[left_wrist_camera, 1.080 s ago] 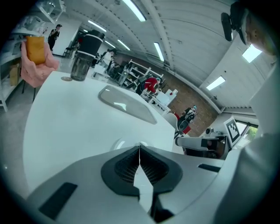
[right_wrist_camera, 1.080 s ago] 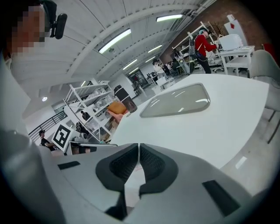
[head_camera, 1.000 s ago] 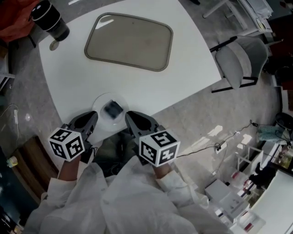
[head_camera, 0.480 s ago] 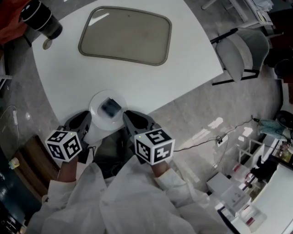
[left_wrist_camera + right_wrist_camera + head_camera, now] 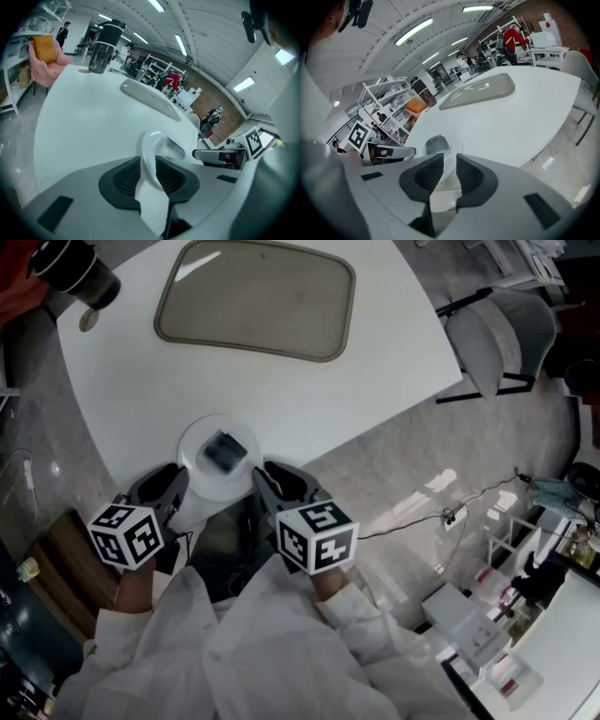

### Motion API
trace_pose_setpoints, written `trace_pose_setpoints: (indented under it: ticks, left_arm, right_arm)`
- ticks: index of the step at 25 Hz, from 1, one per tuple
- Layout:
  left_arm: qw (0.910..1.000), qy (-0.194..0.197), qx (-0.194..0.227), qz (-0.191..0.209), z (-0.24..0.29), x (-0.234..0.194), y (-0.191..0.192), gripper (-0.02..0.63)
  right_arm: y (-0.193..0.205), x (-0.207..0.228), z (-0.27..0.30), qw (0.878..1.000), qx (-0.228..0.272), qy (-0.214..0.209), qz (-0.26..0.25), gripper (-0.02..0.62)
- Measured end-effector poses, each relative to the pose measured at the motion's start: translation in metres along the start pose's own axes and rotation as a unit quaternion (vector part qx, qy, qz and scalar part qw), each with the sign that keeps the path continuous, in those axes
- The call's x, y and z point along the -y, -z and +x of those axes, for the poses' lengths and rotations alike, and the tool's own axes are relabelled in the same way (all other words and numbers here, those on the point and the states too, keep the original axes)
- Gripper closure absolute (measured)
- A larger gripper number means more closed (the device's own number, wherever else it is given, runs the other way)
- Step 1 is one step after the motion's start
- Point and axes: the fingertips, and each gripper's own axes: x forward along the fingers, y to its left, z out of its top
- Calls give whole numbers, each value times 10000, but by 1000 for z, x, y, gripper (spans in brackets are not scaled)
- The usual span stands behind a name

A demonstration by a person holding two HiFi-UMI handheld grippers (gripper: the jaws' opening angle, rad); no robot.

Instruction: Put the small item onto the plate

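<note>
My white sleeves (image 5: 234,643) are nearest. Just ahead of them, both grippers reach the near edge of the white table (image 5: 375,362).

My left gripper (image 5: 147,165) has just been opening. Its jaws now stand a little apart with the rim of the white plate (image 5: 199,480) in the gap, and the pads sit just beside the rim rather than pressing on it. My right gripper (image 5: 449,168) also has its jaws narrowly apart. The plate's rim runs into that gap on the right side, and the pads look clear of it.

The plate rests at the table's near edge, between the two grippers. The small item (image 5: 223,451), a dark lump in clear wrapping, lies on the plate near its middle.

Farther off, well apart from the plate, a grey-brown tray (image 5: 253,296) lies on the far part of the table. At the far left a dark cylindrical flask (image 5: 73,268) stands with a small round disc (image 5: 87,322) just beside it. A grey chair (image 5: 497,338) stands off the table's right side.
</note>
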Motion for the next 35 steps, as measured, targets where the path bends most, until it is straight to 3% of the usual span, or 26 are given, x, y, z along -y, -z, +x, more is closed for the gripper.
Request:
trace_pose_setpoints:
  ticks: [15,35]
  left_arm:
    - [9998,48,-179,-108,2,-2,3,497]
    - [9993,172,-102,-324,6,4,1,497]
  right_arm:
    - [16,7,11,9992,-312,69,235,503]
    - [14,4,15,9988,-221,100,424,503]
